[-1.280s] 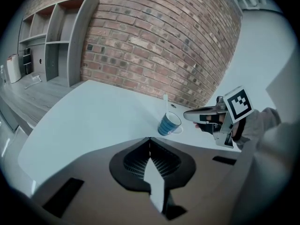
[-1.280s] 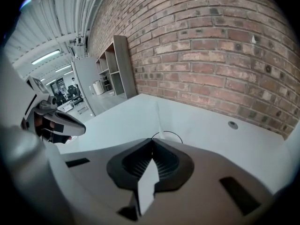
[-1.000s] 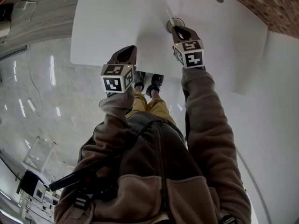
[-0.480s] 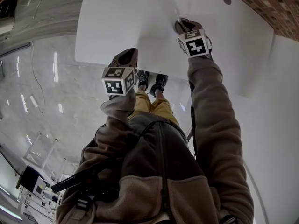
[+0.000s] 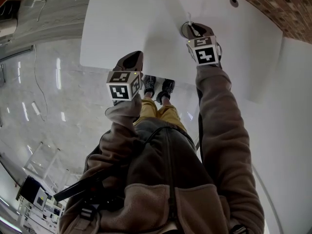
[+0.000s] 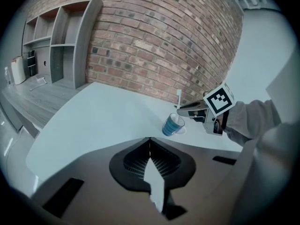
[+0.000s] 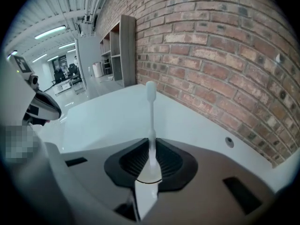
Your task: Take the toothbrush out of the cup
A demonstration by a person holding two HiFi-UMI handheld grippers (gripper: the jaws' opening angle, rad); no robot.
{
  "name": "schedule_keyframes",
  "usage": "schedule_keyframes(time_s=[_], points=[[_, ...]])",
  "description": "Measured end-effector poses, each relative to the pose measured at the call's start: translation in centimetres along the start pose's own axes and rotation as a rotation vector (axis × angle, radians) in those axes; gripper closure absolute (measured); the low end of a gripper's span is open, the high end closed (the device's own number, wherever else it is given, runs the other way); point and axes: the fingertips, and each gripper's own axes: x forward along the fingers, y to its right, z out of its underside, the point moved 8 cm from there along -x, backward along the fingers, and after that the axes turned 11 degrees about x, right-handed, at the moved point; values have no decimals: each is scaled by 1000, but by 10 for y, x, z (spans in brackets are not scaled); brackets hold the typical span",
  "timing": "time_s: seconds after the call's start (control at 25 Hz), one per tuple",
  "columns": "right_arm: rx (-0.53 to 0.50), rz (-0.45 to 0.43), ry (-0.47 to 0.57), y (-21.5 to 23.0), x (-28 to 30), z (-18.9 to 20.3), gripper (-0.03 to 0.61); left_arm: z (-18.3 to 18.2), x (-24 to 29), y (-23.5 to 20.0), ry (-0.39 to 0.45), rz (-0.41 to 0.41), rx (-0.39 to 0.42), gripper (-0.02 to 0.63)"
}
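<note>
Gripping the white toothbrush [image 7: 150, 108] by its handle, our right tongs [image 7: 151, 146] are closed on it just above the blue striped cup [image 6: 172, 125], which stands on the white counter [image 6: 93, 121] near a brick wall [image 6: 154, 46]. The brush head points straight up, and we cannot tell whether its lower end is inside the cup. Our left tongs [image 6: 150, 142] are closed with nothing between them, held over the counter's near edge, well apart from the cup, with grey shelves [image 6: 61, 46] against the wall beyond.
</note>
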Motion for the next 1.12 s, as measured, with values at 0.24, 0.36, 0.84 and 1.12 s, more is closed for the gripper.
schedule_keyframes(time_s=[0.24,0.36,0.84,1.12], points=[[42,41,205,-1,-72,-28,528,-46,-9,22,115,40,76,609],[82,56,290,-7,-114,-41,529,-77,-18,40,181,63,118,609],[244,111,557,-20,-267,-55,529,-181,-90,113,469,98,261,609],[227,136,711,-19,-330,-80,529,-230,-128,146,620,126,353,609]])
